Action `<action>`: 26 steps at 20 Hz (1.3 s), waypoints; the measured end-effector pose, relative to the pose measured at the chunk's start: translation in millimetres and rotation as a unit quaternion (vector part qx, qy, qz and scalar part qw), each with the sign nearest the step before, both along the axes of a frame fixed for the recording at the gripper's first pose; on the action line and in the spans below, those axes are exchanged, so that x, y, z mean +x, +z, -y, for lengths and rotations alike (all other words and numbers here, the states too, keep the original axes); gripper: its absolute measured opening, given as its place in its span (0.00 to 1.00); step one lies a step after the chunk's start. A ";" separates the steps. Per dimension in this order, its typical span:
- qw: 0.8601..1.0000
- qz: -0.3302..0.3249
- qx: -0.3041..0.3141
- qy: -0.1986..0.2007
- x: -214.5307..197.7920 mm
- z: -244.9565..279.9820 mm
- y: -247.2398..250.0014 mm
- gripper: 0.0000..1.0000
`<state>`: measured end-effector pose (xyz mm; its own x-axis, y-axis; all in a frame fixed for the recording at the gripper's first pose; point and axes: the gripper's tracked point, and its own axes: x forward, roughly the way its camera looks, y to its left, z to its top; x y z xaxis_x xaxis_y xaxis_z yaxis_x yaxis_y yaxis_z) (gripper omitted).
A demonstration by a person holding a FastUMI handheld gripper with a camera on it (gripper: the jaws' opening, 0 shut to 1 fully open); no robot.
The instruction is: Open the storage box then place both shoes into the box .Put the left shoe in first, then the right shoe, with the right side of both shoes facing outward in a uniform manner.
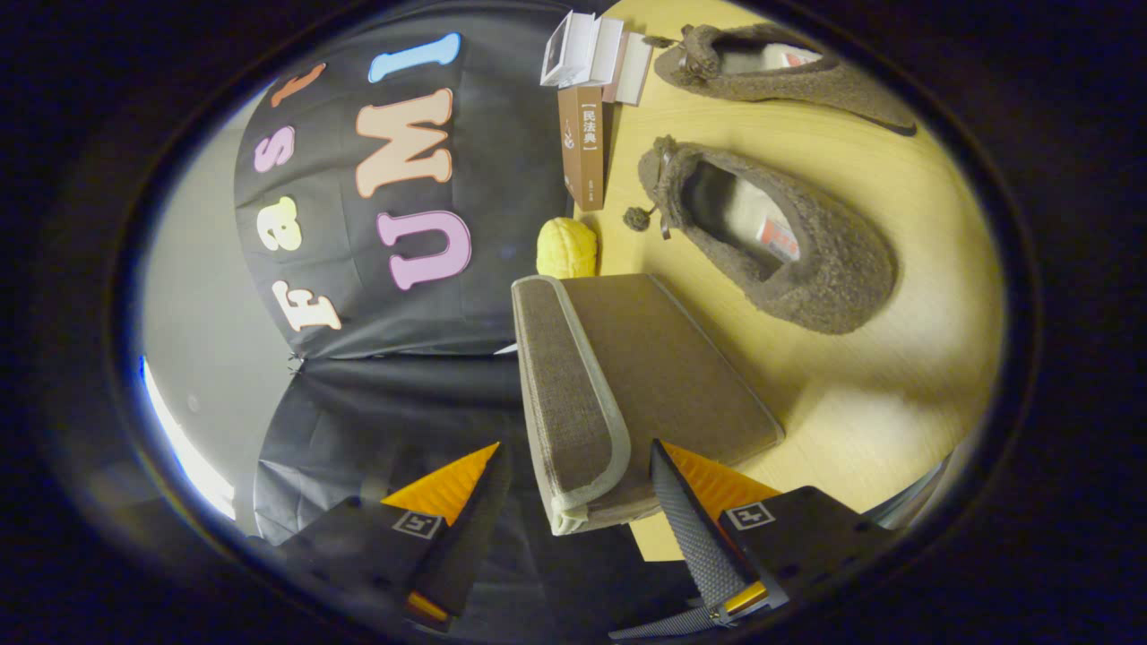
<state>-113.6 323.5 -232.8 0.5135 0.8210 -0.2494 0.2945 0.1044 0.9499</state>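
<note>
Gripper [573, 488] spread wide around the corner of the closed storage box [627, 376].

The fingers stand apart, the box's piped edge between them, neither visibly pressing it. The box lies flat at the worktop [860, 403] edge beside the booth wall. Beyond it sit a yellow ball [566, 248] and upright books [587, 107]. Farther right, two fuzzy brown slippers [780, 242] lie well apart on bare wood, with open room around them.

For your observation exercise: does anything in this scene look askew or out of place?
Nothing looks damaged or spilled. The storage box lies closed between the open fingers. Both slippers sit upright beyond it; books stand by the wall.
</note>
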 end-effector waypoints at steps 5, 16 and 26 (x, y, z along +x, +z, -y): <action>1.000 -0.014 -0.005 -0.002 3.6 1.8 -5.3 0.87; 0.996 -0.015 0.082 -0.035 10.6 20.0 18.1 0.50; 0.997 0.020 0.070 -0.036 20.8 18.0 49.5 0.05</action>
<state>-92.8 305.4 -183.2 0.5800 0.8069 -0.1120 0.2572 -0.0509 0.9650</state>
